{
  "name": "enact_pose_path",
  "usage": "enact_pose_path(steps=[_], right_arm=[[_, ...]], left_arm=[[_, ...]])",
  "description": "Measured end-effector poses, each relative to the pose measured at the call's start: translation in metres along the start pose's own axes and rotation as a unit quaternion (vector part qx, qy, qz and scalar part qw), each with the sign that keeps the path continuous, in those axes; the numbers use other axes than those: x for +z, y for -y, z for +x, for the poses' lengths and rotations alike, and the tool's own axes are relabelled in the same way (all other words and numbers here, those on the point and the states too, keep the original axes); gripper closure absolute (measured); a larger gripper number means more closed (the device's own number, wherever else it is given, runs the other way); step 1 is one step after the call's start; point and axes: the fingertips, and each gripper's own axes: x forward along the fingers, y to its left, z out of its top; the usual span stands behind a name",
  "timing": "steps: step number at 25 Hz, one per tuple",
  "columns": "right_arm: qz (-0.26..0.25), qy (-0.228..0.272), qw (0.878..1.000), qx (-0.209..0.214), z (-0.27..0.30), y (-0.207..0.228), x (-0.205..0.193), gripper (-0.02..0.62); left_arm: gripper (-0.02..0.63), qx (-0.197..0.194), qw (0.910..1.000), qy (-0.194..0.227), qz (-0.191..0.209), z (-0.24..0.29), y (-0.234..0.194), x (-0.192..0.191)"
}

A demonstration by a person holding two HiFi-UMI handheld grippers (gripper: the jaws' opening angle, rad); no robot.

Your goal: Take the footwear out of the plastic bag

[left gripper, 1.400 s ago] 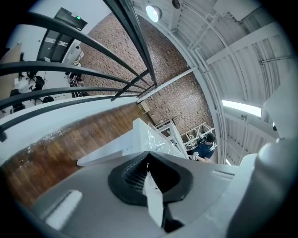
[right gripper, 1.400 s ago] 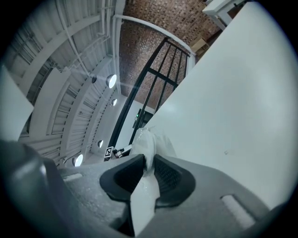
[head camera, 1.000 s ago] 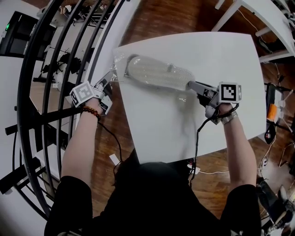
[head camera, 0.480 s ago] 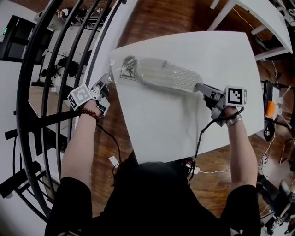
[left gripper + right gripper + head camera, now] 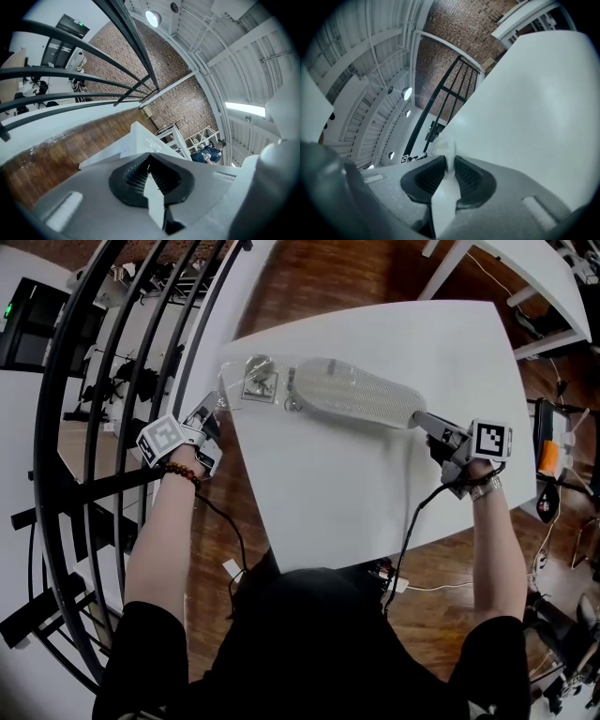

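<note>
Head view first. Found the footwear (image 5: pixel 356 399), white with a ribbed sole, flat on the table (image 5: pixel 356 512) along the far edge. Found the plastic bag (image 5: pixel 246 385) crumpled at the far left corner, spilling over the left edge. Placed the right gripper (image 5: pixel 424 419) at the footwear's right-hand end, nipping it. Placed the left gripper (image 5: pixel 216 409) just off the left edge, at the bag's rim. Judged the task nearly done: most of the footwear clear of the film, its left tip touching the bag's mouth or just inside (cannot tell which). Left to do: draw that tip free, set it down. Left gripper view next. Read the left gripper (image 5: pixel 149 169) as pressed together, presumably on film too thin to make out here. Caught a crinkle of plastic bag (image 5: pixel 154 139) on the table corner beyond, no footwear. Right gripper view last. Read the right gripper (image 5: pixel 449 165) as clamped on a white edge of the footwear (image 5: pixel 446 149). Saw bare table (image 5: pixel 534 93) beyond, no bag. Grip detail only here, layout only from the head.
</note>
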Motion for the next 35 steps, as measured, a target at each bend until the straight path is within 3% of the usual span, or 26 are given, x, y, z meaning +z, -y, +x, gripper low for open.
enact_pose_path(steps=[16, 35], right_arm=[[0.004, 0.034, 0.999, -0.026, -0.038, 0.02, 0.007, 0.534], [0.033, 0.108, 0.991, -0.065, -0.094, 0.056, 0.005, 0.534]], left_arm=[[0.591, 0.013, 0.9999, 0.005, 0.002, 0.001, -0.004, -0.001], [0.591, 0.019, 0.9998, 0.006, 0.002, -0.001, -0.004, -0.005]])
